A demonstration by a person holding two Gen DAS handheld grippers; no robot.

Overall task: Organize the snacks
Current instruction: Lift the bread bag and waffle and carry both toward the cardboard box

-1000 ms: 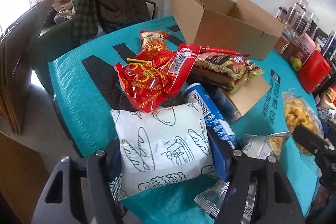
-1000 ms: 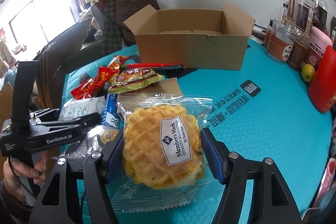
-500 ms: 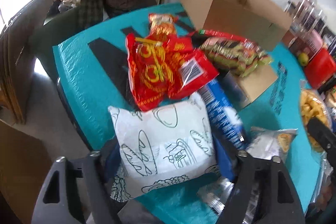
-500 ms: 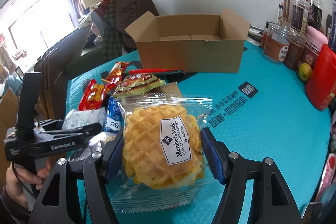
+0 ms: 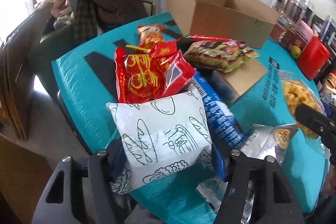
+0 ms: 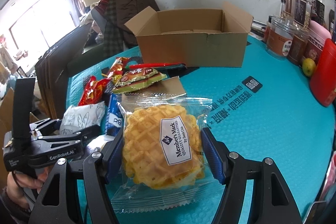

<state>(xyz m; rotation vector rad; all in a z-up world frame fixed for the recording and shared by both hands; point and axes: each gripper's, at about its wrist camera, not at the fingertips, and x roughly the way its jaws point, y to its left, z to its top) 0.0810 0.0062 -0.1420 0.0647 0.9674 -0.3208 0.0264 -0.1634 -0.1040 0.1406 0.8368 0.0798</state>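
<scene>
Low in the left wrist view, the left gripper has just been closing again on the white bread-print packet, lifted off the teal mat. Low centre, the right gripper clamps the waffle pack. The open cardboard box, probably their destination, waits upper centre.

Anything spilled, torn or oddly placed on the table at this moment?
Nothing is spilled or torn. The snacks lie in a loose overlapping heap: the red packet rests on the white bread-print pouch. The cardboard box shows no snacks inside. One oddity: a flat cardboard piece lies under the green packet.
</scene>
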